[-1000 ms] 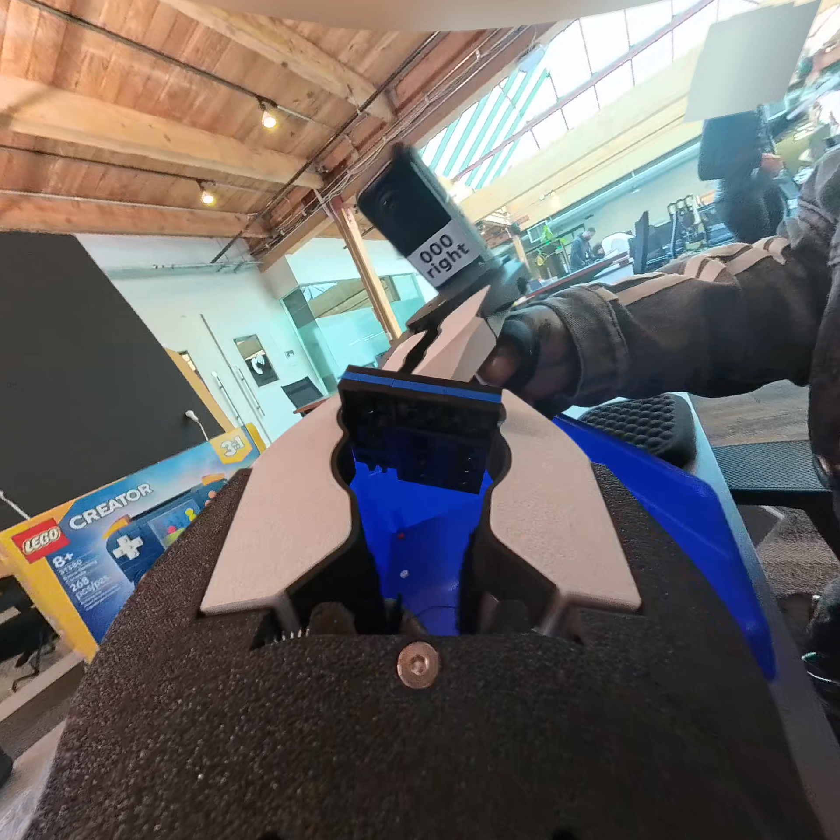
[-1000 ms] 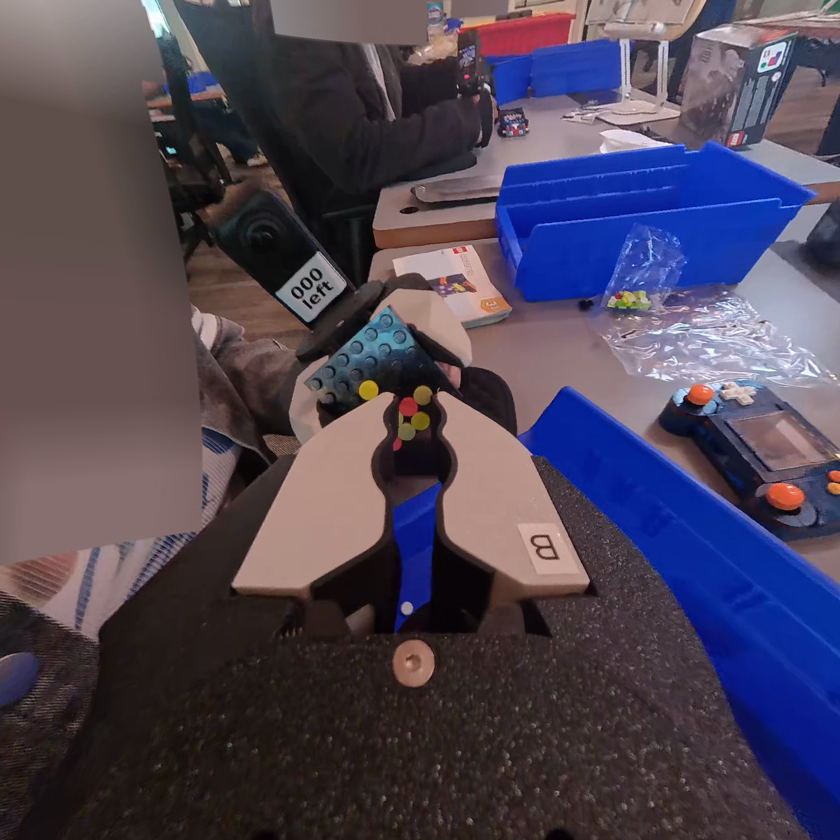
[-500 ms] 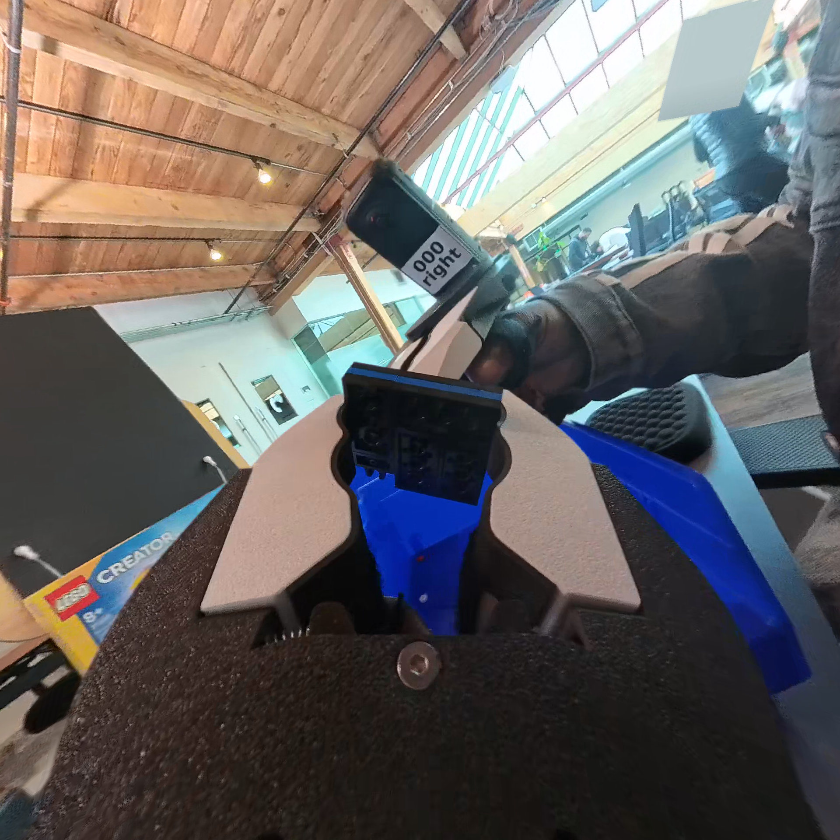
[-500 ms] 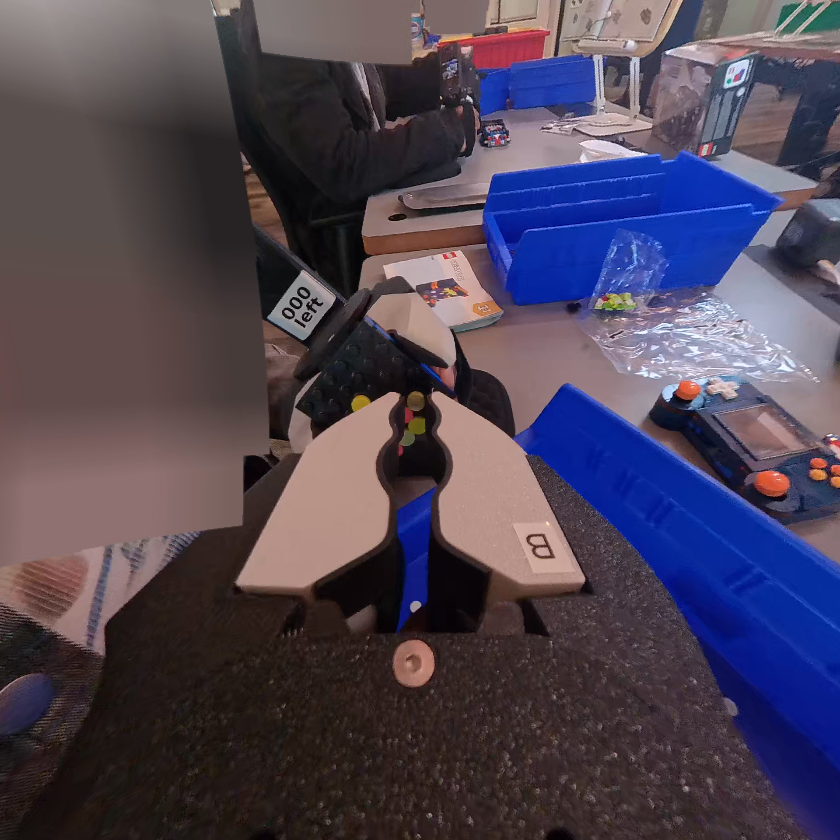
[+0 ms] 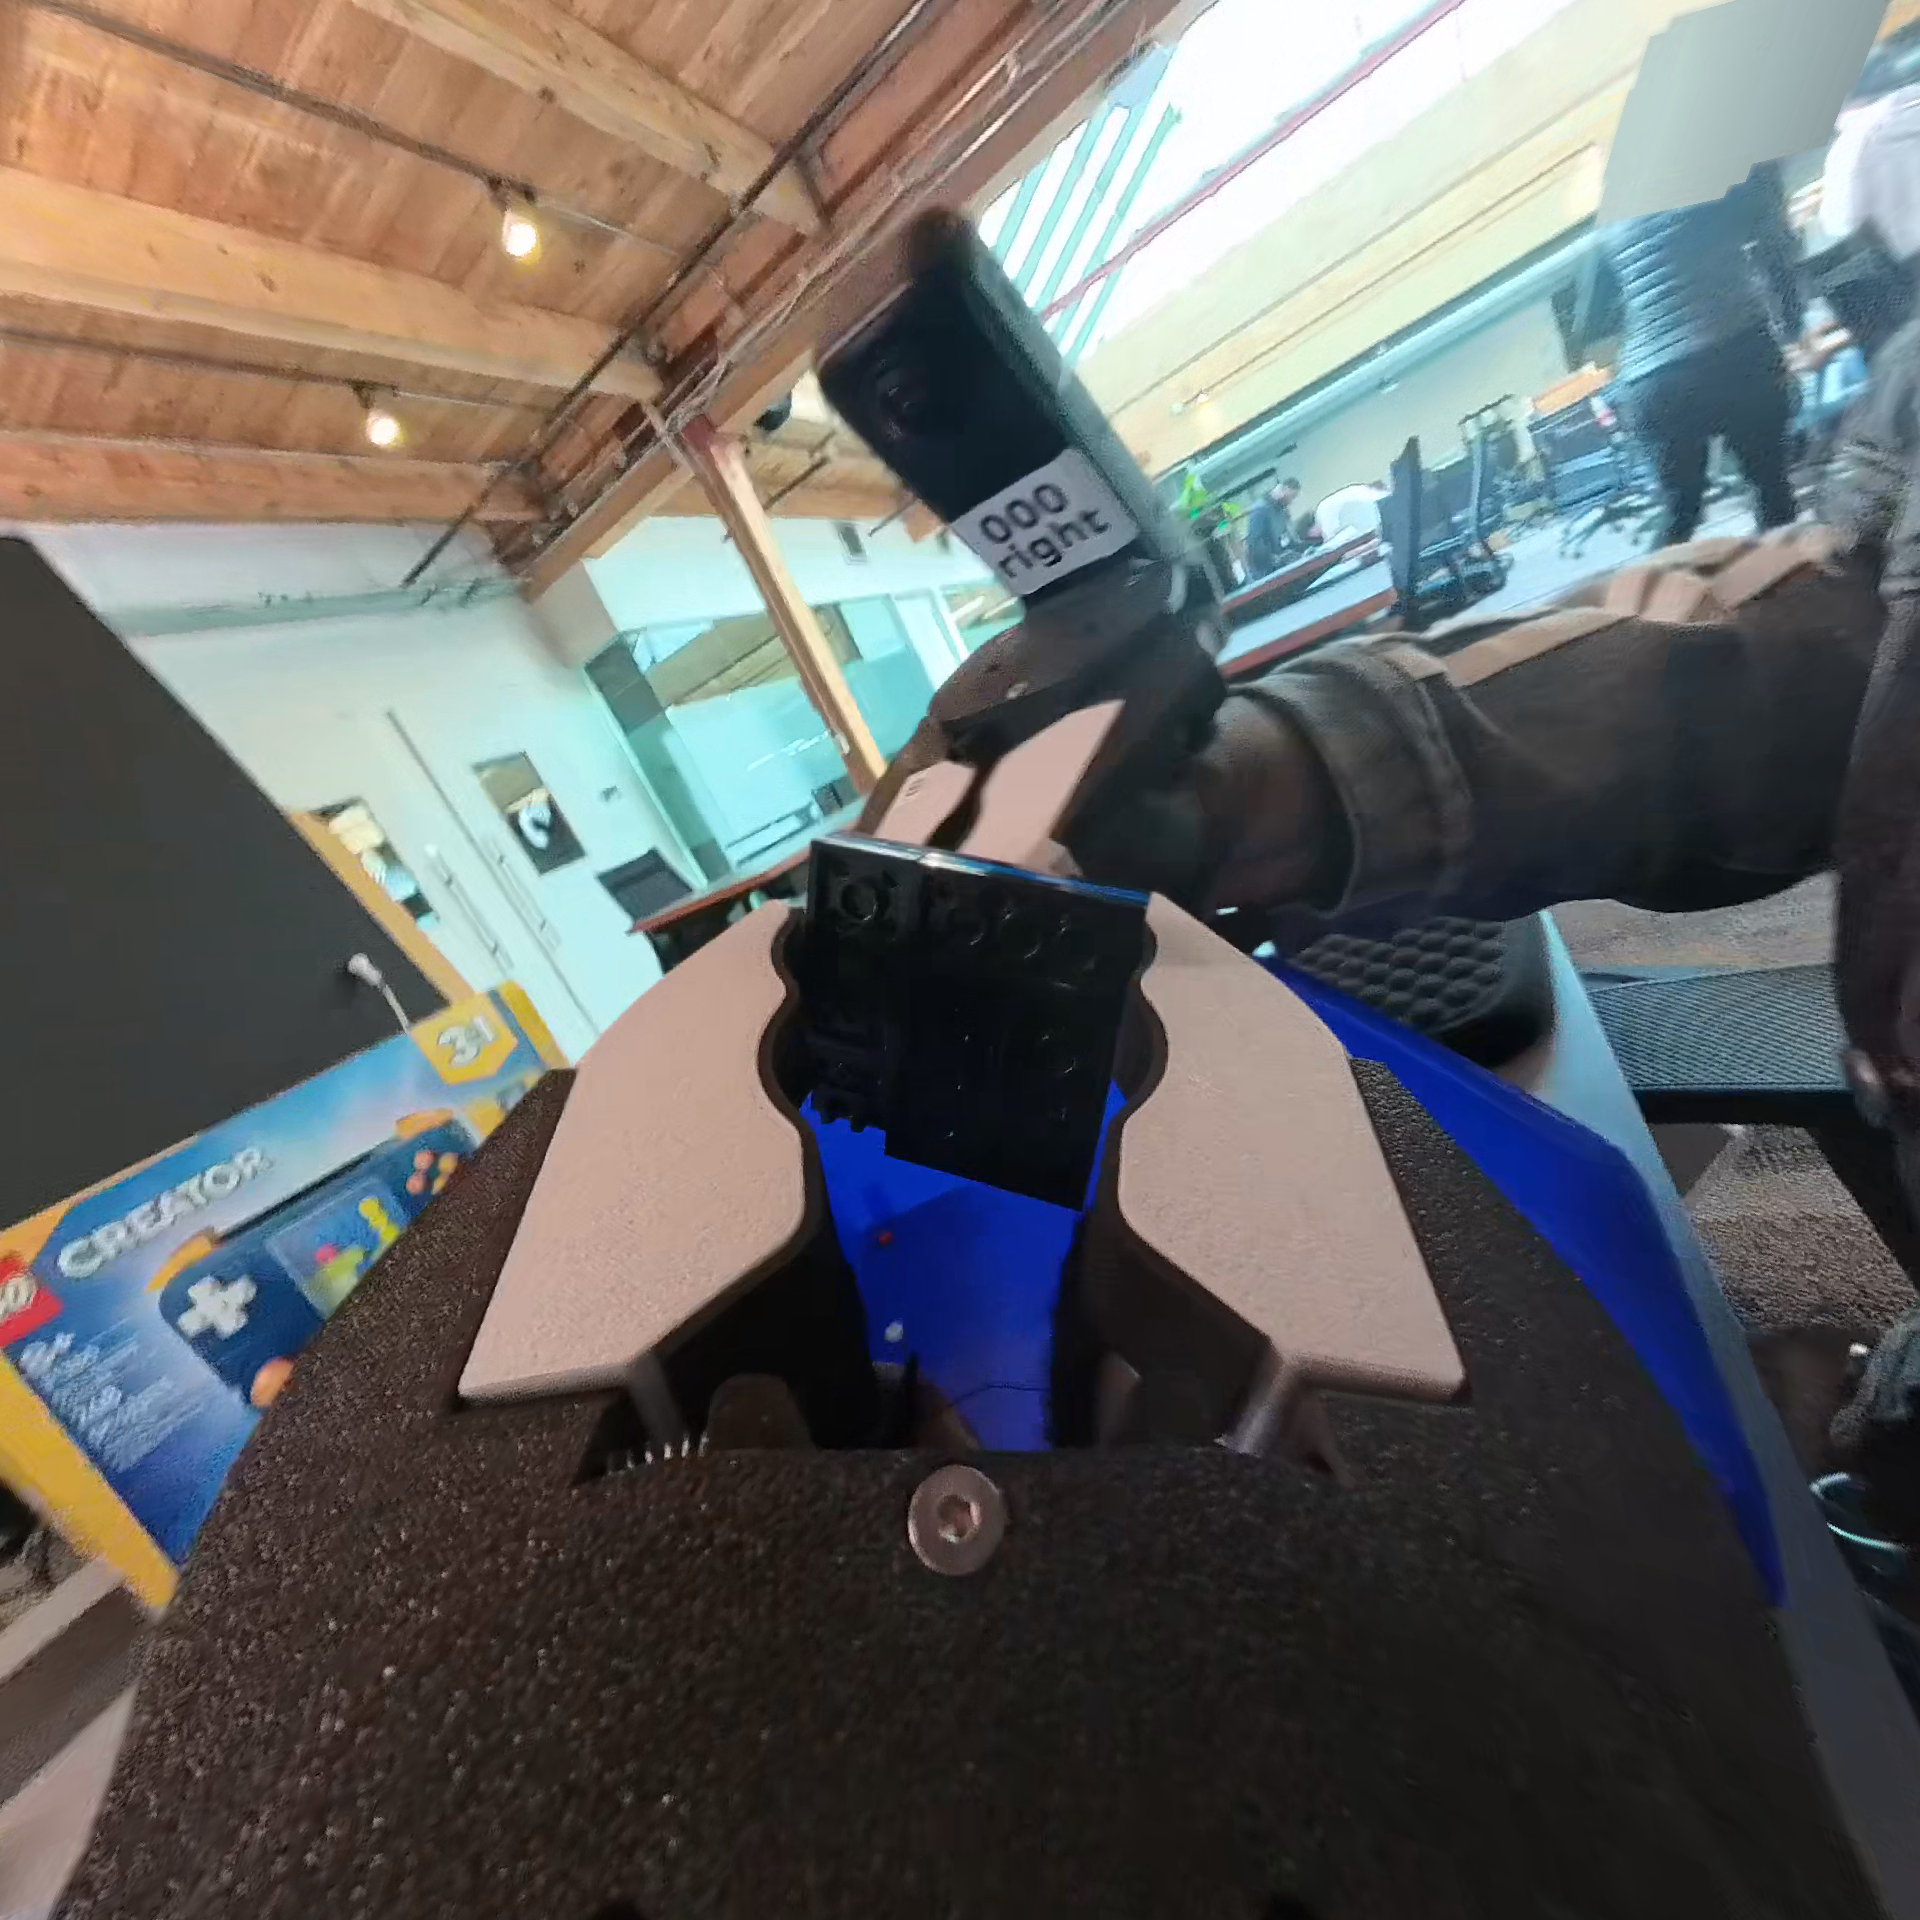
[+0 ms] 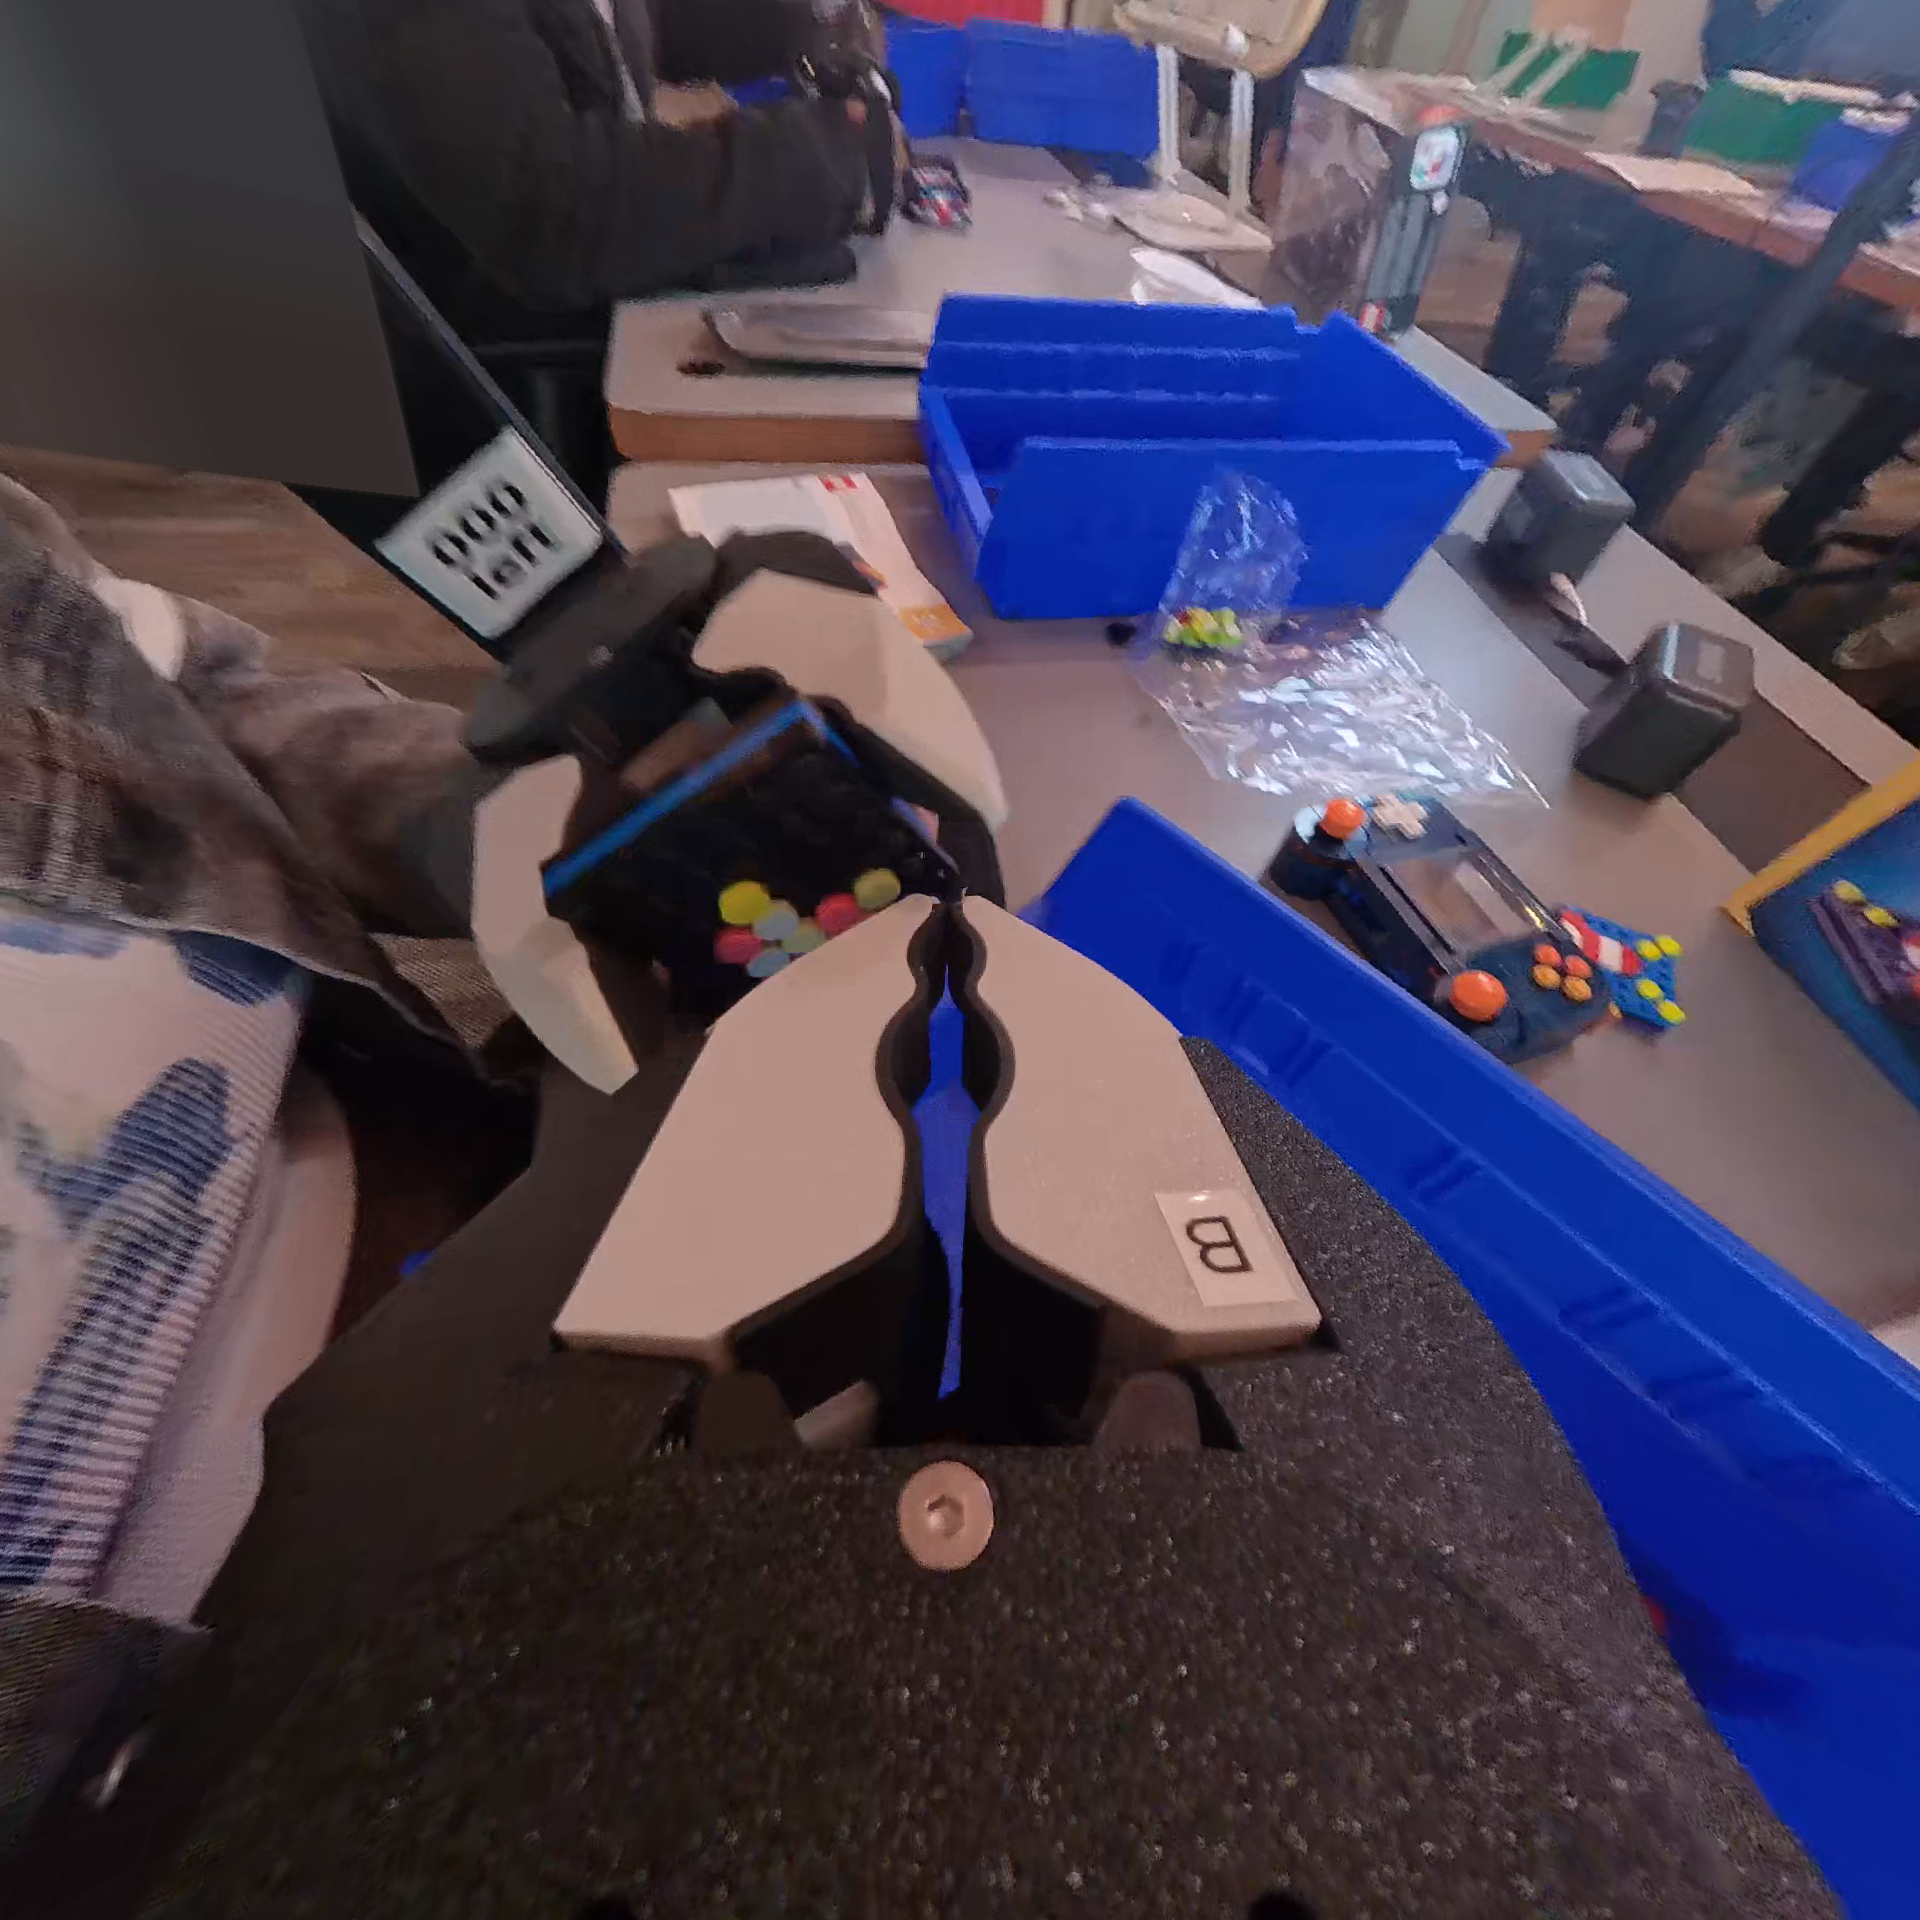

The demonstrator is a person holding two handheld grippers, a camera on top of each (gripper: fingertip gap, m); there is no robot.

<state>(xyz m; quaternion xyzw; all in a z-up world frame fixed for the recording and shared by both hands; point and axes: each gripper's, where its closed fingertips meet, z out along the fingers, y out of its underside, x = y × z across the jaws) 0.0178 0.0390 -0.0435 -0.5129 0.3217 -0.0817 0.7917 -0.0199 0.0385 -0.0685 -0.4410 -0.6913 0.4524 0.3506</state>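
My left gripper [image 5: 966, 935] is shut on a dark studded brick plate [image 5: 987, 1039] with a blue edge and holds it up over a blue bin [image 5: 935, 1247]. In the right wrist view the plate [image 6: 665, 873] carries several small round coloured studs [image 6: 800, 920] on its face. My right gripper [image 6: 940, 909] is shut, and its tips touch the plate's edge next to those studs. I see nothing between its jaws. The right gripper [image 5: 977, 800] also shows behind the plate in the left wrist view, held by a gloved hand.
A long blue bin [image 6: 1455, 1195] lies under both grippers. On the grey table [image 6: 1091, 748] are a second blue bin [image 6: 1195, 468], a clear bag [image 6: 1320, 707], a brick-built handheld console [image 6: 1455, 914], a booklet [image 6: 831, 520] and two grey boxes [image 6: 1662, 717]. A toy box [image 5: 208, 1299] stands to the left. My two grippers' fingertips are within a few centimetres of each other.
My right gripper's jaws have closed from a small gap to shut and shifted right along the plate's edge. The left gripper has turned the plate, and both views have swung.
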